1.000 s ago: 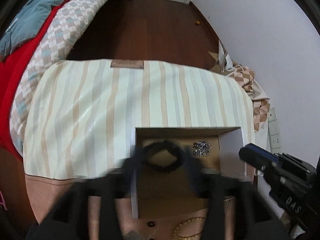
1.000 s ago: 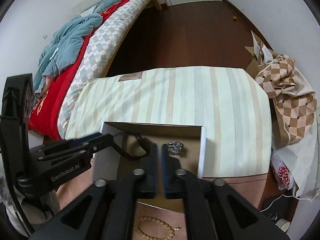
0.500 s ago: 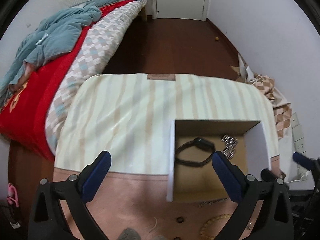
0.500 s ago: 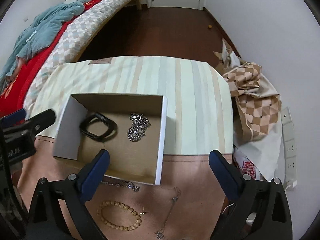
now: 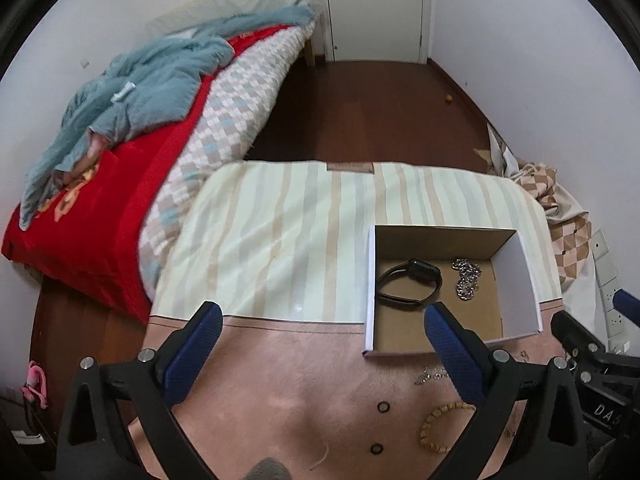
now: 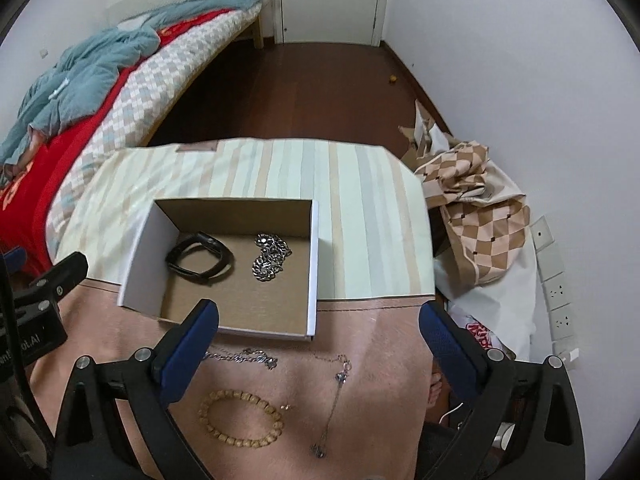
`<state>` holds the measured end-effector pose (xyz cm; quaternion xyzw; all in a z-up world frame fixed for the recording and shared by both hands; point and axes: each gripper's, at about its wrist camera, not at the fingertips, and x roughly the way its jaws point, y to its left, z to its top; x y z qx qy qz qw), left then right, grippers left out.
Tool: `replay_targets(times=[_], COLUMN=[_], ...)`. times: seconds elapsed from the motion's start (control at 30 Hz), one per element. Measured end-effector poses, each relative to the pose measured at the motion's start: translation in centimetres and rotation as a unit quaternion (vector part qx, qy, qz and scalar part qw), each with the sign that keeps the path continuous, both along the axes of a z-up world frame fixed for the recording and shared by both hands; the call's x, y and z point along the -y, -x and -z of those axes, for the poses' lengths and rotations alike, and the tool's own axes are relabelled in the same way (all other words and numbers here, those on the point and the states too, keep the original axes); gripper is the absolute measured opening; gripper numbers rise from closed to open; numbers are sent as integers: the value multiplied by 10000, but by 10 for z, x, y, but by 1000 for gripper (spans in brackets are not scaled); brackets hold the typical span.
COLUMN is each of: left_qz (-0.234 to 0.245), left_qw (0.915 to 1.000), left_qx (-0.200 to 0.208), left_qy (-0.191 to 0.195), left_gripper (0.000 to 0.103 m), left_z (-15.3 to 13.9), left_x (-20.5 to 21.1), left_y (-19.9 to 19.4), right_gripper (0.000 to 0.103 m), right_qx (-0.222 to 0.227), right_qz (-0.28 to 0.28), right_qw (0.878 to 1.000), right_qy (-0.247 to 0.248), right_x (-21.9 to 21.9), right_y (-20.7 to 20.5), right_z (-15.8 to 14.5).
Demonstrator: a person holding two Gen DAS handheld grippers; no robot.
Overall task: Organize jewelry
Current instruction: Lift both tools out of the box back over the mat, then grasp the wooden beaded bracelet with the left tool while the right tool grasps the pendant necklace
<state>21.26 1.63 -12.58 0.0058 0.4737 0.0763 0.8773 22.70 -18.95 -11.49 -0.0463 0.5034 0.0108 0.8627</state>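
Hand-held grippers [image 6: 318, 336] withdrawn, box [image 6: 144, 252] holding watch [image 6: 198, 256], chain [image 6: 270, 256]

**A:** what's the room like?

**B:** white walls [image 6: 500, 60], dark wood floor [image 6: 312, 92], white door [image 5: 376, 8] at the far end. Bed [image 5: 224, 120] on the left with a red blanket [image 5: 92, 216] and a teal one [image 5: 140, 88] bunched on top.
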Motion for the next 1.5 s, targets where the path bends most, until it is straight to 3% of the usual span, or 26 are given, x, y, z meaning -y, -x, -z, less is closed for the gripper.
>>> replay_targets(times=[0.4, 0.63, 0.8, 0.97, 1.03, 1.1, 1.17, 1.37, 1.5], left_qz=[-4, -96, -272, -446, -400, -272, -143, 165, 223], left_qw=[9991, 9986, 9994, 9981, 9971, 9964, 9957, 9931, 9922], left_qx=[429, 506, 228, -419, -645, -799, -914, -1160, -1226], left_qy=[25, 109, 3, -103, -106, -105, -96, -69, -55], left_gripper=[103, 103, 103, 103, 103, 103, 103, 103, 103], left_z=[-42, -50, -21, 37, 58, 74, 86, 109, 115], left_x=[-4, -12, -21, -30, -25, -15, -4, 24, 31], left_y=[63, 82, 90, 92, 92, 88, 83, 64, 57], right_gripper=[101, 101, 101, 101, 96, 78, 70, 63, 51], right_qx=[681, 673, 147, -421, -592, -785, -892, -969, -898], right_qz=[81, 94, 229, 686, 876, 970, 949, 706, 590], right_qw=[9976, 9972, 9985, 9937, 9904, 9877, 9867, 9876, 9906], right_qy=[-19, -327, -468, -783, -891, -938, -974, -1013, -843], right_x=[-3, 1, 10, 38, 52, 63, 67, 59, 47], right_y=[61, 82, 90, 102, 107, 111, 114, 115, 112], right_z=[-63, -72, -28, 34, 55, 78, 94, 121, 131])
